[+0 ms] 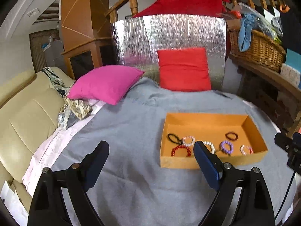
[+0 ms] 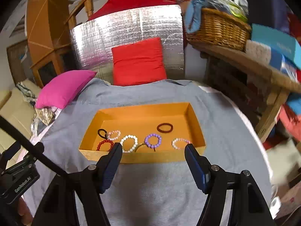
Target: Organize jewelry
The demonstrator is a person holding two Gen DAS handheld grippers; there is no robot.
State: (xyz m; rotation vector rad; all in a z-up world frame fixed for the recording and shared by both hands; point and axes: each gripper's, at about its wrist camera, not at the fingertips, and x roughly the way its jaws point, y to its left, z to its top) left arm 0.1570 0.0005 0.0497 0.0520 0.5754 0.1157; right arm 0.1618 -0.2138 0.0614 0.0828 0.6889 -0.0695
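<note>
An orange cardboard box (image 1: 207, 118) (image 2: 143, 111) lies on the grey bedspread. Inside it sit several bead bracelets and hair ties: a white bead bracelet (image 2: 129, 143), a purple one (image 2: 153, 140), a pale pink one (image 2: 180, 143), a red one (image 2: 104, 144), a black hair tie (image 2: 102, 132) and a dark brown hair tie (image 2: 165, 127). My right gripper (image 2: 153, 148) hangs open just in front of the box's near wall, nothing between its fingers. My left gripper (image 1: 151, 148) stands open over the bedspread, left of the box, empty.
A pink cushion (image 1: 105, 83) and a red cushion (image 1: 184, 69) lie at the head of the bed against a silver foil panel (image 1: 169, 35). A wicker basket (image 2: 216, 29) stands on a wooden shelf at right. A beige sofa (image 1: 24, 116) is at left.
</note>
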